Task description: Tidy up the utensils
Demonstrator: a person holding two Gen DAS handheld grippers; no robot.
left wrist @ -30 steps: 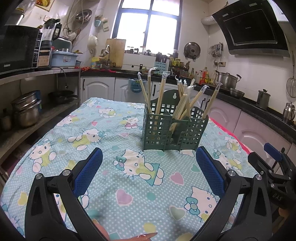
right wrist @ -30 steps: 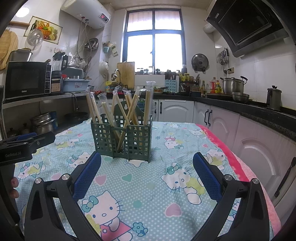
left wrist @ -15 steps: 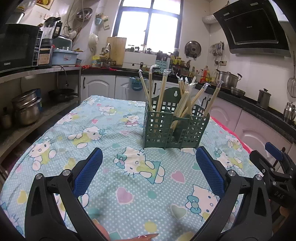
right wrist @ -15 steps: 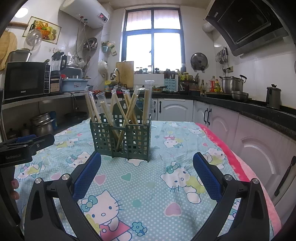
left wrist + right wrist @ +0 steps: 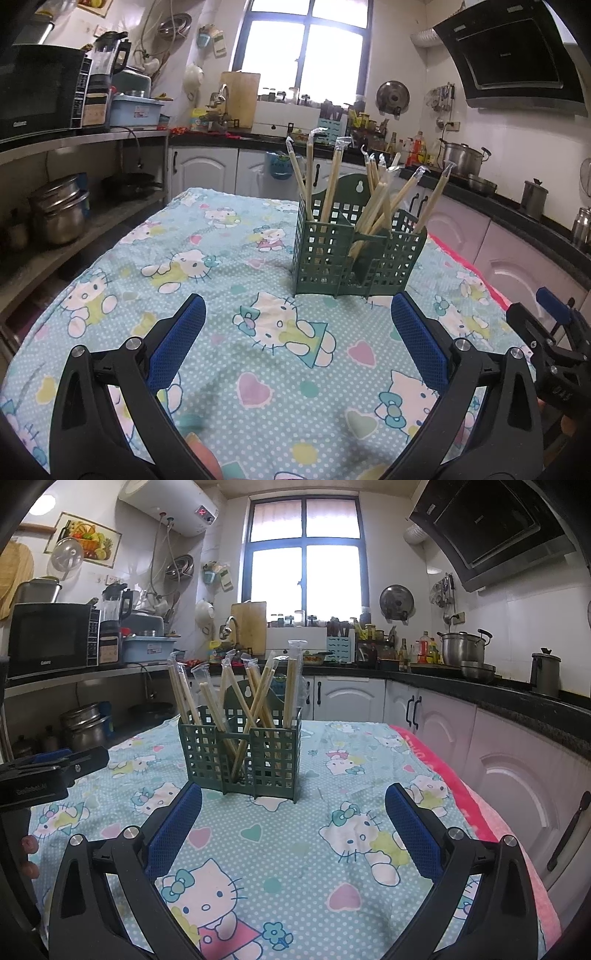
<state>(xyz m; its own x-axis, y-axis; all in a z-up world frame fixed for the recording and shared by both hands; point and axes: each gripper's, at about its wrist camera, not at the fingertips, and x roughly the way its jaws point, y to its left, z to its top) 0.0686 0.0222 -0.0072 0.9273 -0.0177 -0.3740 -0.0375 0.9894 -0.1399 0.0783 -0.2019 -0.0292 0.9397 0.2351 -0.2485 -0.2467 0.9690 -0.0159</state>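
Observation:
A green slotted utensil holder [image 5: 354,254] stands on the cartoon-cat tablecloth [image 5: 207,266], filled with several plastic-wrapped chopstick pairs [image 5: 373,195]. My left gripper [image 5: 295,332] is open and empty, held above the cloth in front of the holder. In the right wrist view the holder [image 5: 247,753] with its chopsticks [image 5: 255,698] stands just beyond my right gripper [image 5: 293,812], which is open and empty. Each gripper shows at the edge of the other's view: the right one [image 5: 554,325], the left one [image 5: 48,768].
Kitchen counters with white cabinets [image 5: 354,698] run behind and to the right of the table. Open shelves on the left hold a microwave [image 5: 51,635] and metal pots [image 5: 59,214]. A pink cloth edge [image 5: 443,775] runs along the table's right side.
The left wrist view has tilted and drawn back slightly, so the holder sits a little higher and farther. The right gripper has edged slightly closer to the holder. Both jaws stay open.

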